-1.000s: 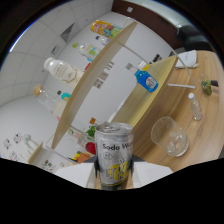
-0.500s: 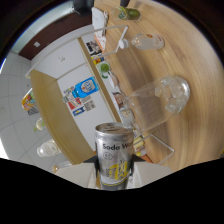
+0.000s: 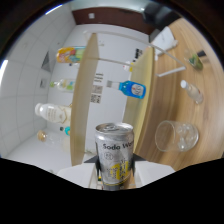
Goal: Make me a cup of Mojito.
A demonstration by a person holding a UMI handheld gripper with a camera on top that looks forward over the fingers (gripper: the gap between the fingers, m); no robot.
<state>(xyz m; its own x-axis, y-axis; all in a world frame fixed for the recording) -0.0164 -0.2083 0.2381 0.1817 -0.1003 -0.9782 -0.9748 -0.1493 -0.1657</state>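
**Soda can held aloft over a tilted bar counter**

A silver soda water can [image 3: 114, 154], its label reading "Soda W…" above a band of yellow, stands upright between the two fingers of the handheld gripper [image 3: 115, 176]. The fingers press against the lower sides of the can, one at each flank, narrowed to just the can's width; the can's top, with its pull tab, faces the camera from above the fingertips.

Beyond the can, the scene appears strongly tilted. A clear drinking glass [image 3: 176, 136] with what look like ice cubes inside rests on the wooden counter [image 3: 172, 95], just beside the can in the view but well beyond the fingers. Farther along the wood lie a small clear bottle [image 3: 192, 92], a slim pale stick-like item [image 3: 171, 72], and a small dish holding something green [image 3: 195, 60]. A white folded cloth or paper [image 3: 165, 40] sits near the counter's far end.

A blue bottle with a white label [image 3: 133, 89] shows between two wooden panels [image 3: 82, 95]. Across the white surface [image 3: 30, 85] are a clear jar [image 3: 52, 113] and a yellow-and-green package [image 3: 70, 53], too blurred to read.
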